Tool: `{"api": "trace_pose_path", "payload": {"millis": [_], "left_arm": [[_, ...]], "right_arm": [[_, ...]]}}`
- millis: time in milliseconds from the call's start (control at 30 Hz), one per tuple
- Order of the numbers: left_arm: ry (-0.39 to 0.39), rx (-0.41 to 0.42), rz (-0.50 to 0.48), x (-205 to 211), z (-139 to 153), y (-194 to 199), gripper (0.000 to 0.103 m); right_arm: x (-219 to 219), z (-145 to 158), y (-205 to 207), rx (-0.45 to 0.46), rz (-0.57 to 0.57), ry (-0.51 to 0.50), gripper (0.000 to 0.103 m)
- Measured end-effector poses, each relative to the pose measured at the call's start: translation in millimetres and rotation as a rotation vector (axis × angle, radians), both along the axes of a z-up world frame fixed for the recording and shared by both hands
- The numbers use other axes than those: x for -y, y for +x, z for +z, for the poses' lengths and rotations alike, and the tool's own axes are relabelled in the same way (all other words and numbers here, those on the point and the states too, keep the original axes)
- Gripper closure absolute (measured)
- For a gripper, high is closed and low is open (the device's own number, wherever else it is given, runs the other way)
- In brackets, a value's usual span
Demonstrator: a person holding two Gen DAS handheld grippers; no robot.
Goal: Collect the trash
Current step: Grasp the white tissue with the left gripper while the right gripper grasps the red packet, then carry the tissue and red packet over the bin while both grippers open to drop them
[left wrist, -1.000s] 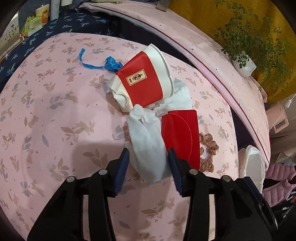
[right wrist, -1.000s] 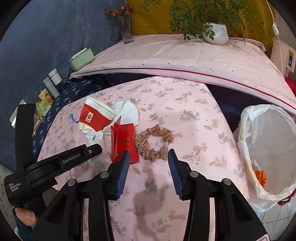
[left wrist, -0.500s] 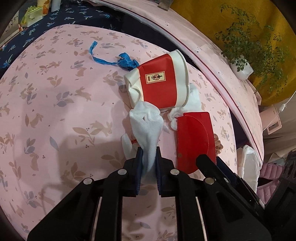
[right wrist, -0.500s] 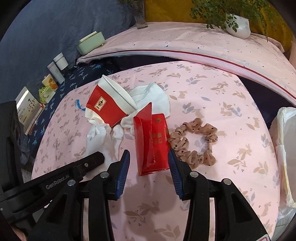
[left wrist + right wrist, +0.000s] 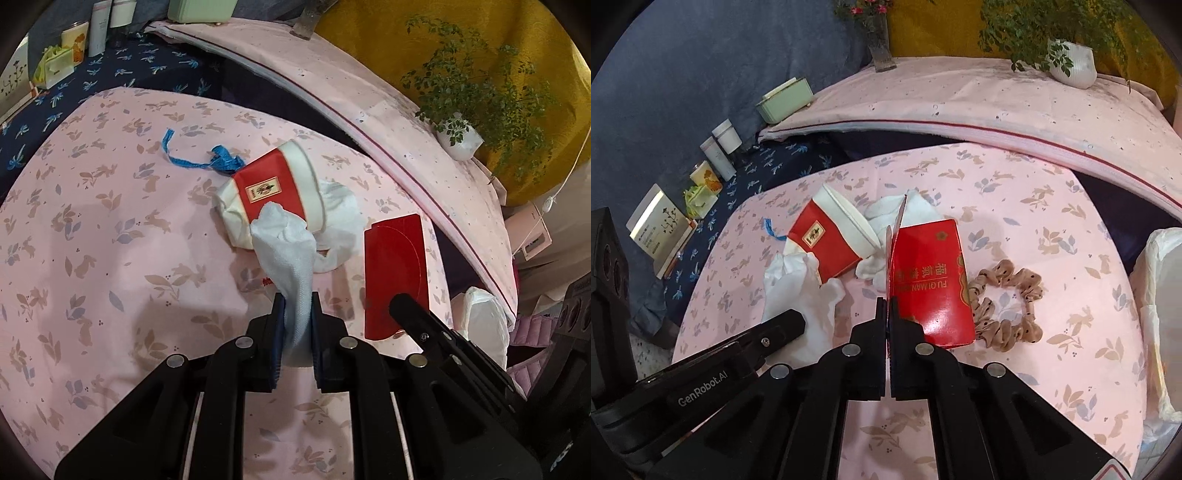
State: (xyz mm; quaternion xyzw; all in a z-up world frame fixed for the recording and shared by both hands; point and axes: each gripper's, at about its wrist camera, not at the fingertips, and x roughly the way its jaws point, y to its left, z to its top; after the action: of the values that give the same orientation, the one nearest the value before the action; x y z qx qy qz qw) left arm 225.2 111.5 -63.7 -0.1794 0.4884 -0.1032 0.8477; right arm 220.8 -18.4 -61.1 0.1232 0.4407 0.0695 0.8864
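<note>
White tissue point(image 5: 291, 254): clamped in my left tool point(image 5: 295, 310), trailing toward the paper cup point(image 5: 273, 192) at 12 o'clock. Red envelope point(image 5: 927, 280): flap pinched in my right tool point(image 5: 888, 314), scrunchie point(image 5: 1004, 306) at 3 o'clock.

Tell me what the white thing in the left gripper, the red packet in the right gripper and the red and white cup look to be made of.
White cloth: soft woven or knit fabric, matte; it drapes and shows fine weave texture.
Red packet: thin card or paper, glossy; it shows sheen, printed gold lettering and sharp folds.
Cup: likely paper, matte; its base end is crumpled.
</note>
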Motion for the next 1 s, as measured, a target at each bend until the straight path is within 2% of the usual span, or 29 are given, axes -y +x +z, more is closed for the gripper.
{"api": "trace_pose_path", "payload": {"millis": [267, 500, 733, 1000], "left_arm": [[0.006, 0.090, -0.060, 38.0, 49.3, -16.1, 0.091], [0.022, 0.154, -0.134, 83.8, 80.7, -32.6, 0.091], [0.030, 0.191, -0.223, 136.8, 98.2, -46.7, 0.091], [0.043, 0.202, -0.326, 198.3, 102.5, -58.9, 0.090]], "right_arm": [[37.5, 44.0, -23.4, 0.089, -0.055, 0.014, 0.102], [77.9, 69.3, -47.1, 0.146, -0.111, 0.016, 0.102], [128.6, 82.3, -69.3, 0.178, -0.191, 0.022, 0.102], [187.8, 81.6, -93.9, 0.183, -0.290, 0.027, 0.102]]}}
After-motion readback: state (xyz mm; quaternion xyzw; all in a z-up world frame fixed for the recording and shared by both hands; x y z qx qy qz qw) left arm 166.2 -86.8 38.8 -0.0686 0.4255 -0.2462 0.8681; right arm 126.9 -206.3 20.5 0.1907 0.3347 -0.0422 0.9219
